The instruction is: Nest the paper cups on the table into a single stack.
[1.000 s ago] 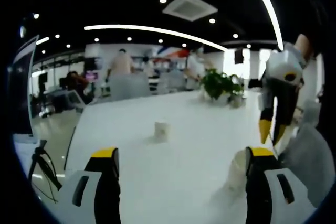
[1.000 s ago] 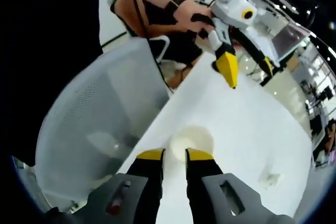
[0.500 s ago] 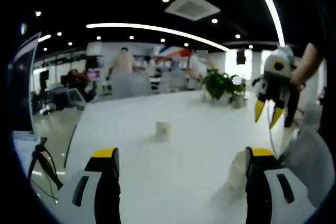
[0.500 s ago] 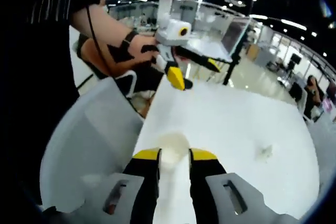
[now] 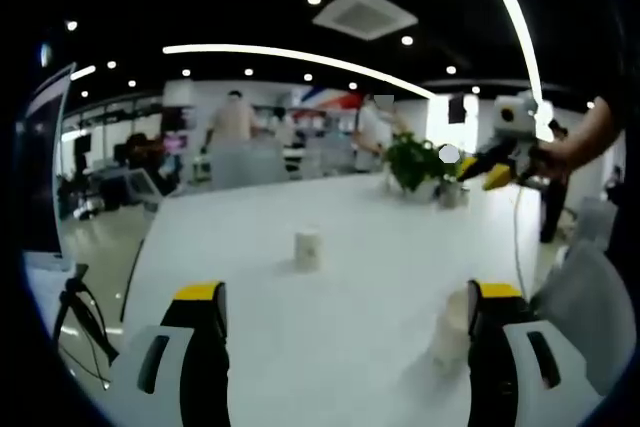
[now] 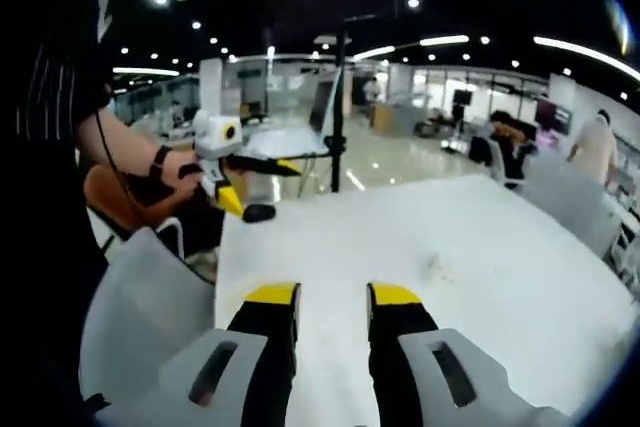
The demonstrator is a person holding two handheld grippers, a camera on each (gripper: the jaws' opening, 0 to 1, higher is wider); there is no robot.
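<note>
Left gripper is holding its jaws wide apart over the white table; one paper cup is standing at 12 o'clock, another beside its right jaw. Right gripper (jaws parted, empty) is hovering above the table.

Counted two paper cups on white surface: one upright cup mid-surface, second cup beside right-hand jaw. One potted plant at far edge. One grey mesh chair alongside surface.
</note>
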